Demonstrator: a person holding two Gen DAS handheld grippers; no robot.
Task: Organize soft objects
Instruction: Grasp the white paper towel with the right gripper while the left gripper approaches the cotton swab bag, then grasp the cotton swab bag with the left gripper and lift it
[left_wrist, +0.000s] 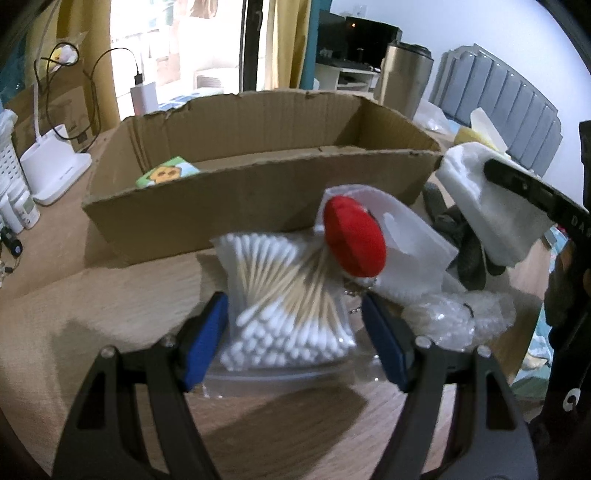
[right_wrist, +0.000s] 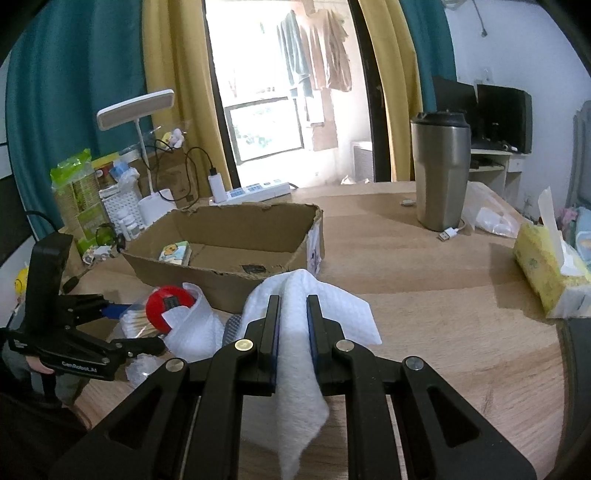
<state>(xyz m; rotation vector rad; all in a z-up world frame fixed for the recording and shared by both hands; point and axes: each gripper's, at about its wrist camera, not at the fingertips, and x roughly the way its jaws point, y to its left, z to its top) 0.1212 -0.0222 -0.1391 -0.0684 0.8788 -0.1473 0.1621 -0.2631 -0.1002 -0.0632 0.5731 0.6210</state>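
Observation:
My right gripper (right_wrist: 293, 302) is shut on a white cloth (right_wrist: 295, 354) and holds it above the wooden table, near the front of an open cardboard box (right_wrist: 225, 273). The cloth also shows in the left wrist view (left_wrist: 491, 206). My left gripper (left_wrist: 295, 314) is open around a clear bag of cotton swabs (left_wrist: 284, 306) lying on the table. A red plush (left_wrist: 354, 240) rests on a white cloth (left_wrist: 410, 251) just behind the bag. The box (left_wrist: 258, 195) holds a small colourful pack (left_wrist: 166, 171).
A steel tumbler (right_wrist: 439, 173), a USB cable (right_wrist: 448, 232), a plastic bag (right_wrist: 491, 214) and a yellow tissue pack (right_wrist: 550, 273) stand to the right. A desk lamp (right_wrist: 147, 147), power strip (right_wrist: 251, 190) and bottles crowd the left back. Bubble wrap (left_wrist: 454, 317) and a grey item (left_wrist: 469, 254) lie beside the swabs.

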